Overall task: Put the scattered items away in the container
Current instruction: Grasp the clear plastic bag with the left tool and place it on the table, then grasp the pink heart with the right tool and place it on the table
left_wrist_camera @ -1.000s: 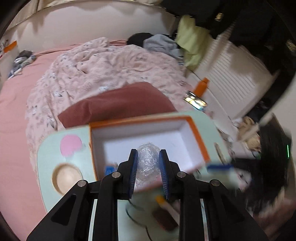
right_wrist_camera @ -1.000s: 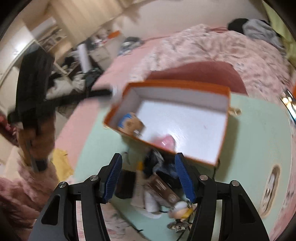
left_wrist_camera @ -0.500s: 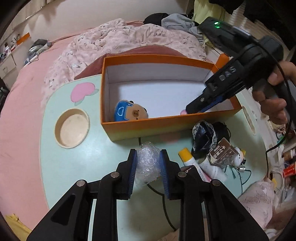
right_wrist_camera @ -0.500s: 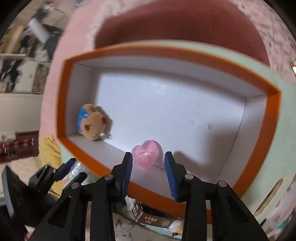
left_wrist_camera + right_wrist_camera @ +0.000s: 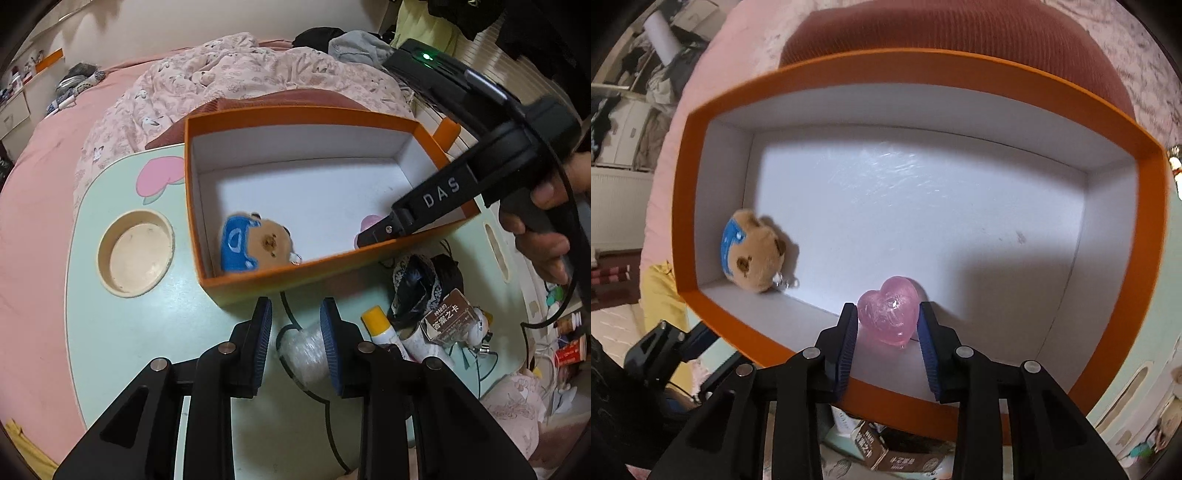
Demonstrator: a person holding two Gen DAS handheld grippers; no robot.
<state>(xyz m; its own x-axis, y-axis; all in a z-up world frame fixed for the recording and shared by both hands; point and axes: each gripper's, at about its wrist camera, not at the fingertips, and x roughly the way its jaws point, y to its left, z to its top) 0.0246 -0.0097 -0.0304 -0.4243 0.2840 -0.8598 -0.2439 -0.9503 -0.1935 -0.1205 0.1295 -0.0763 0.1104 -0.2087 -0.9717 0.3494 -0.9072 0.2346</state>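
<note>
An orange box [image 5: 258,280] with a white inside stands on the mint-green table [image 5: 110,332]. A bear plush [image 5: 255,245] lies in its near left corner; it also shows in the right wrist view [image 5: 753,254]. My left gripper [image 5: 295,332] is open over the table; a clear crinkly plastic ball [image 5: 304,352] lies between its fingers, against the right pad. My right gripper [image 5: 888,321] reaches into the box [image 5: 1145,258], its pads at both sides of a pink heart [image 5: 890,315] resting on the box floor.
A pile of small items lies right of my left gripper: a yellow-capped tube [image 5: 378,326], a dark pouch [image 5: 417,284], a brown card box [image 5: 448,317]. A round cup recess [image 5: 135,254] is at the table's left. A bed with a pink quilt [image 5: 221,85] lies behind.
My left gripper has opened and the plastic ball now sits loose on the table. My right gripper has gone lower into the box with the pink heart, which now rests on the floor.
</note>
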